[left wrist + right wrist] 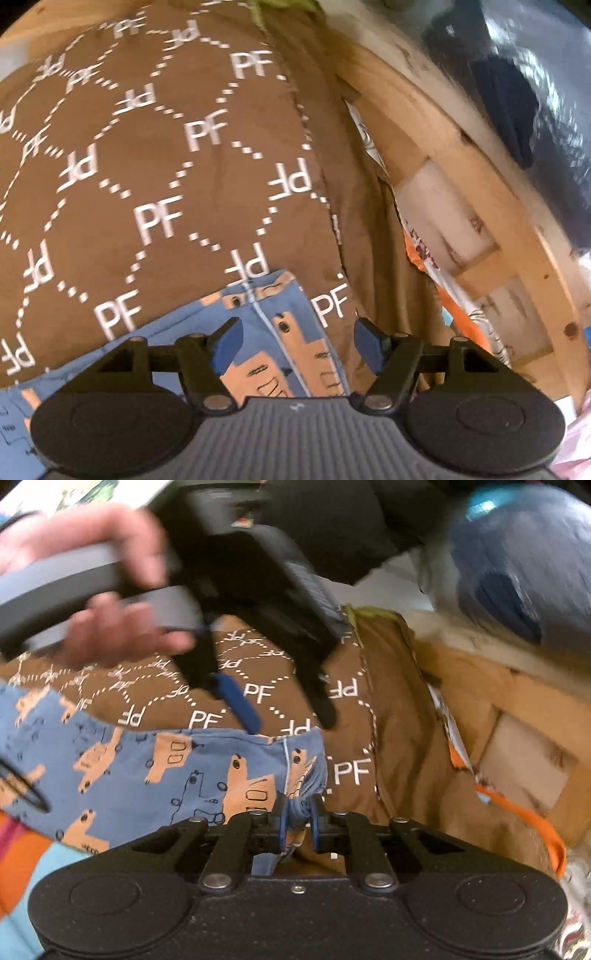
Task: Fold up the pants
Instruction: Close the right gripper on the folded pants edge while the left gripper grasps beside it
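Nearest in the right wrist view, the right gripper (298, 821) has its blue pads pressed together on a bunched corner of the blue pants (155, 771), which carry an orange digger print. The pants spread leftward from that pinch, lying over a brown blanket (391, 738) printed with white letters and dotted lines. Beyond the pants' far edge hangs the left gripper (288, 716), gripped by a person's hand (107, 590) at upper left; its jaws stand spread above the blanket, nothing between them.

In the left wrist view the left gripper (295, 341) shows the same: blue pads wide apart, a seamed part of the pants (288, 343) below the gap, untouched. The brown blanket (166, 166) fills the view beyond. To the right runs a wooden frame (480, 206), with an orange patterned cloth (454, 306) tucked beside it.
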`<action>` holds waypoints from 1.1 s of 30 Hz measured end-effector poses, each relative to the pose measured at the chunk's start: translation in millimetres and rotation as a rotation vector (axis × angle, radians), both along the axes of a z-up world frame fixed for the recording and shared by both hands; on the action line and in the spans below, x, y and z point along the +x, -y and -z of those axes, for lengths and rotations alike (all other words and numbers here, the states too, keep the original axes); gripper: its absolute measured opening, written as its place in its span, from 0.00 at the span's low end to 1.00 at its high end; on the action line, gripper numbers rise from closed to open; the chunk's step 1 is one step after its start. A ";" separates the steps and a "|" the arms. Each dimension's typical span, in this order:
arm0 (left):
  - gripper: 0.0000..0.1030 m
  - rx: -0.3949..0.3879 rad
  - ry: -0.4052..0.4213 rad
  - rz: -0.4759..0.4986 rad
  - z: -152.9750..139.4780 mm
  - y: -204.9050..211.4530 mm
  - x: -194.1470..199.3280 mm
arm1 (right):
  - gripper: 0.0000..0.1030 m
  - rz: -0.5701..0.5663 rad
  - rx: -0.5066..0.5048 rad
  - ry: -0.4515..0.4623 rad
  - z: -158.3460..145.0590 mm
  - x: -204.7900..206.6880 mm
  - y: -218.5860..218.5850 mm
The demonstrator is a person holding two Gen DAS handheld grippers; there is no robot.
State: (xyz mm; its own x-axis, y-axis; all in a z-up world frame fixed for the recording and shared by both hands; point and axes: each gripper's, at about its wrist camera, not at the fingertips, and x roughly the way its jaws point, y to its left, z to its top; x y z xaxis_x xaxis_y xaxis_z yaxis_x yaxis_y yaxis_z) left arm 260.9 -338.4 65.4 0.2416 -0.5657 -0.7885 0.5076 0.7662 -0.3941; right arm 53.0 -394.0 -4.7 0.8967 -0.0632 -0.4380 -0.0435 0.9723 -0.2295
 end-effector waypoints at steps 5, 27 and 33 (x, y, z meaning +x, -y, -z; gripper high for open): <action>0.68 0.102 0.008 -0.008 2.3 23.1 0.3 | 0.12 -0.048 -0.097 0.012 2.2 -4.7 -14.2; 0.12 -0.007 -0.051 -0.046 11.9 4.2 12.6 | 0.12 -0.014 0.114 -0.032 2.0 1.5 6.6; 0.46 0.007 -0.078 -0.050 9.9 0.6 9.1 | 0.12 -0.092 -0.095 0.012 4.8 -6.9 -23.7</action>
